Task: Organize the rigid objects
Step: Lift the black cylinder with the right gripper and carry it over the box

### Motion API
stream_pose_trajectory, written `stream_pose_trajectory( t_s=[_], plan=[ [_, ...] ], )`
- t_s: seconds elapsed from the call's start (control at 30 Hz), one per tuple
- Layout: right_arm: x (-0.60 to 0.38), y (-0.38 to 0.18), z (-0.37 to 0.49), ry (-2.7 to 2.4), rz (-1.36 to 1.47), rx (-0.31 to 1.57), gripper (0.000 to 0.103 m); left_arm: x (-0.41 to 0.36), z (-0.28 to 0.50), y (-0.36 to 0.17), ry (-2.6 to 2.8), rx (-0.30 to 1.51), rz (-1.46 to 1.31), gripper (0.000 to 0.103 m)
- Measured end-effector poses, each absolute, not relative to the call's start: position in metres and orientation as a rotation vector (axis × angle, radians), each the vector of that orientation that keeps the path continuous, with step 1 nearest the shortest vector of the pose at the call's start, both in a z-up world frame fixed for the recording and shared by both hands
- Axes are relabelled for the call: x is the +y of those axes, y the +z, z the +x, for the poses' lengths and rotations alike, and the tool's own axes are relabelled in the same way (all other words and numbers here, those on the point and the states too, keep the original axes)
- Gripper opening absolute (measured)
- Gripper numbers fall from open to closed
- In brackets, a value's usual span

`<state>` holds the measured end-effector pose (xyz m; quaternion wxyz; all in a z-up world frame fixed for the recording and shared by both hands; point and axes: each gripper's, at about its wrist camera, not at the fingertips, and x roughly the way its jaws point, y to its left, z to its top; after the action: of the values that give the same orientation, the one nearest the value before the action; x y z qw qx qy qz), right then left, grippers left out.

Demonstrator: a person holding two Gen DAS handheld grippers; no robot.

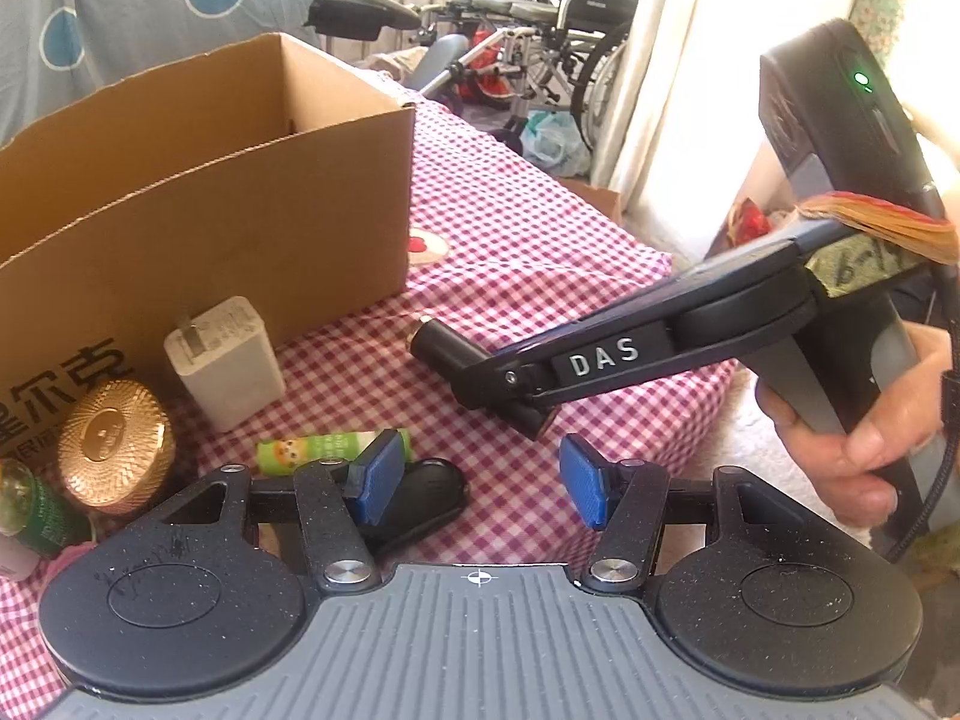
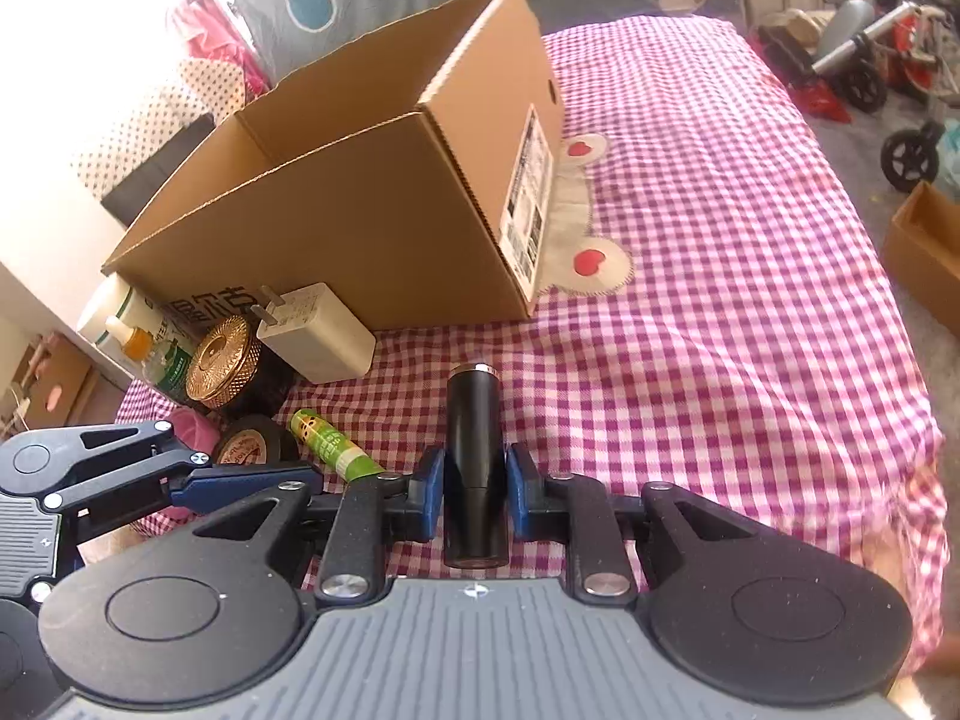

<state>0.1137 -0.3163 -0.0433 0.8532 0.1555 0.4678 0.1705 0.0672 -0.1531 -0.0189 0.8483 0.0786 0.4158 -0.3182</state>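
My right gripper point(image 2: 474, 480) is shut on a black cylinder with a metal tip point(image 2: 474, 414), held just above the pink checked cloth point(image 2: 720, 300). In the left wrist view the same cylinder point(image 1: 444, 345) sticks out of the right gripper point(image 1: 510, 396), in front of the open cardboard box point(image 1: 210, 180). My left gripper point(image 1: 480, 480) is open and holds nothing; it hovers over a black key fob point(image 1: 426, 498) and a green tube point(image 1: 312, 450). A white charger point(image 1: 228, 360) and a gold-lidded jar point(image 1: 117, 444) stand against the box.
A tape roll point(image 2: 249, 444), a green bottle point(image 2: 171, 363) and a white bottle point(image 2: 120, 312) crowd the box's near left corner. The cloth drops off at the right edge point(image 2: 924, 420). A wheelchair point(image 1: 540, 30) and a wooden crate point(image 2: 930, 252) stand on the floor beyond.
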Motion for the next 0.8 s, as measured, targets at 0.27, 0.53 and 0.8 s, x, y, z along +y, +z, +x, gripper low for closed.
stream_pose_trajectory(
  t_s=[0.27,0.53,0.8],
  plan=[
    [-0.346,-0.058,0.102,0.334,0.594,0.994,0.024,-0.177,0.066,-0.021,-0.717,0.891,0.21,0.058],
    [-0.362,-0.067,0.101,0.351,0.722,0.989,0.024,-0.195,0.078,-0.032,-0.713,0.963,0.212,0.047],
    [-0.379,-0.075,0.097,0.374,0.816,0.985,0.024,-0.207,0.086,-0.036,-0.715,0.994,0.22,0.047]
  ],
)
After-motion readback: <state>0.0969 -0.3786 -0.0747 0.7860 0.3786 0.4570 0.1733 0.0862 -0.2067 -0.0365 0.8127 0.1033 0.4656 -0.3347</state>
